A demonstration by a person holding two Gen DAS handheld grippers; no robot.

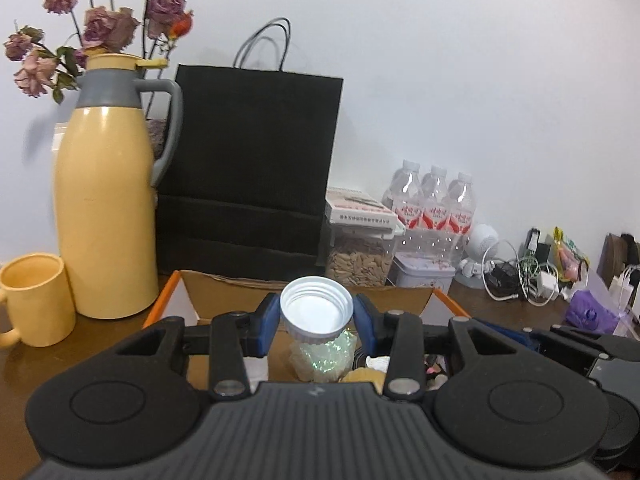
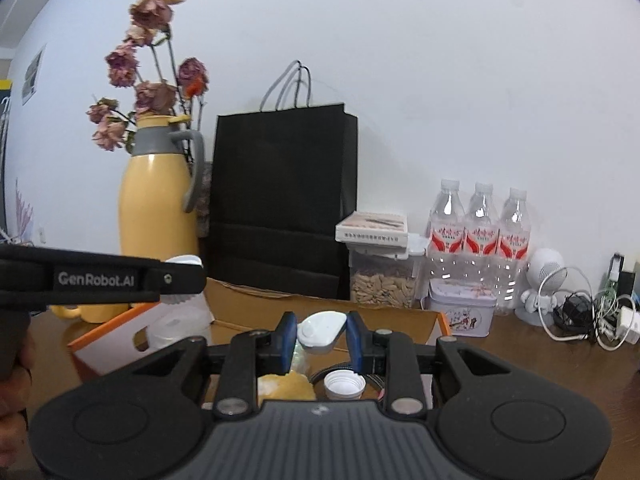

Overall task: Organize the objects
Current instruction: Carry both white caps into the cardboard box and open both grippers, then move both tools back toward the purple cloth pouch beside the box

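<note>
- The left gripper (image 1: 316, 316) has its jaws closed on a white screw lid (image 1: 316, 310), pads on the ribbed rim, above the cardboard box (image 1: 404, 300).
- The right gripper (image 2: 322, 336) pinches a small white cap-like piece (image 2: 323, 330) over the same box.
- Both look like light, stiff, smooth plastic, likely to slip; gripping across the rim seems best.
- A loose bottle cap (image 2: 344, 385) lies in the box.
</note>
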